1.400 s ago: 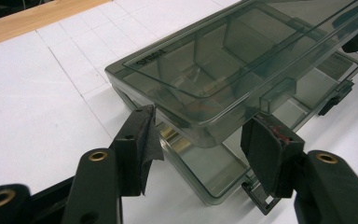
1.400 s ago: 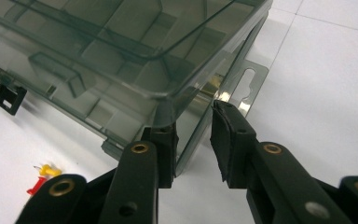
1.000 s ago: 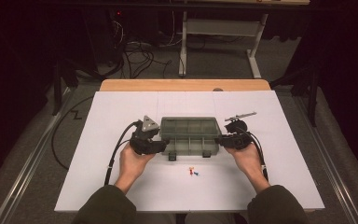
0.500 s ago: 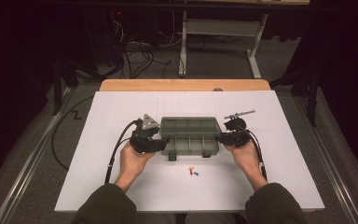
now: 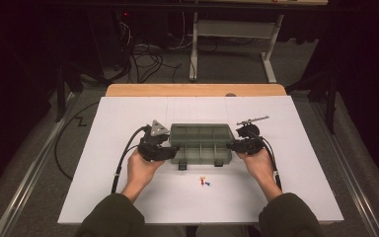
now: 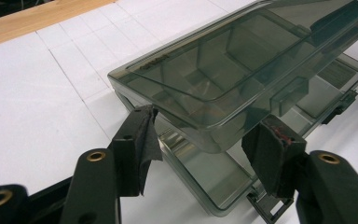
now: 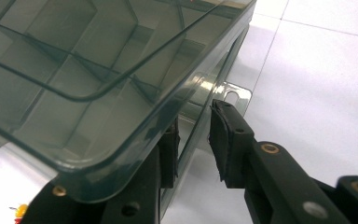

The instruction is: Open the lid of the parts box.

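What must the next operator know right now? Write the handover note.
Left gripper: at the box's left end, jaws straddling a corner of the raised lid; one pad touches it, firm grip unclear.
Right gripper: at the right end, one jaw under the lid inside the base wall, the other outside; clamping unclear.
Box: mid-table, front latches undone, lid partly lifted.
Small coloured pieces: loose on the table in front of the box.
Done: unlatched, lid started.
Left: probably swing the lid fully open, then load the pieces.
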{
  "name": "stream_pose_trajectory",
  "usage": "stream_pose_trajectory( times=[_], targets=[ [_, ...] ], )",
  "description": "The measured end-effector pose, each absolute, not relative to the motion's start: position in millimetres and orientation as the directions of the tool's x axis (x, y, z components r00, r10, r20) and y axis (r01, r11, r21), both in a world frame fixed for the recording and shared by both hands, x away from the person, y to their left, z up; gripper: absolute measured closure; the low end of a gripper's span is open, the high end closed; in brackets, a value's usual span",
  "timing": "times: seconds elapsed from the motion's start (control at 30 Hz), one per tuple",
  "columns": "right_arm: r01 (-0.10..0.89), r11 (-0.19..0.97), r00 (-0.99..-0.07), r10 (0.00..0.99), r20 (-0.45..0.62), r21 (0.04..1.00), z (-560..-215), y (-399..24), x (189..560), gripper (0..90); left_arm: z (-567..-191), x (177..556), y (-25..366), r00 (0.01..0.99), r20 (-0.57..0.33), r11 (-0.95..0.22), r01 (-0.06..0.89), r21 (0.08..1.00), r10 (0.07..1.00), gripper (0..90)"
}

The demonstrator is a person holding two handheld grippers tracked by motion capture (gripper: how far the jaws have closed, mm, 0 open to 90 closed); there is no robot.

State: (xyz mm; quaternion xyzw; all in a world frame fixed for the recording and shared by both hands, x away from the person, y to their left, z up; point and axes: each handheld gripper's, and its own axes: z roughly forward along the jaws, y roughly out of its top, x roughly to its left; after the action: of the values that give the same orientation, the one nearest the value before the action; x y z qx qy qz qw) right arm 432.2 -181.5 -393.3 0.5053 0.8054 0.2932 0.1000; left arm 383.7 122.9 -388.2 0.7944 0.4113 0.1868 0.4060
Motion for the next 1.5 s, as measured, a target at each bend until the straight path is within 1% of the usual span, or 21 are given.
stream_pose_trajectory(
  times=[0.6, 1.07, 1.4, 1.5],
  targets=[
    [0.767, 0.326, -0.463, 0.877, 0.126, 0.552, -392, -179, 434, 73.9, -388, 391, 121, 0.582, -0.025, -0.334, 0.501, 0.799, 0.813, 44.8],
    [0.773, 0.335, -0.460, 0.881, 0.112, 0.539, -390, -176, 435, 73.8, -379, 400, 119, 0.566, -0.007, -0.326, 0.485, 0.811, 0.824, 46.5],
    [0.760, 0.355, -0.477, 0.874, 0.095, 0.544, -391, -176, 434, 74.2, -373, 408, 117, 0.552, 0.002, -0.317, 0.475, 0.821, 0.834, 48.1],
    [0.760, 0.356, -0.479, 0.873, 0.098, 0.543, -391, -177, 434, 74.2, -373, 410, 117, 0.549, -0.008, -0.306, 0.477, 0.824, 0.836, 48.4]
  ],
)
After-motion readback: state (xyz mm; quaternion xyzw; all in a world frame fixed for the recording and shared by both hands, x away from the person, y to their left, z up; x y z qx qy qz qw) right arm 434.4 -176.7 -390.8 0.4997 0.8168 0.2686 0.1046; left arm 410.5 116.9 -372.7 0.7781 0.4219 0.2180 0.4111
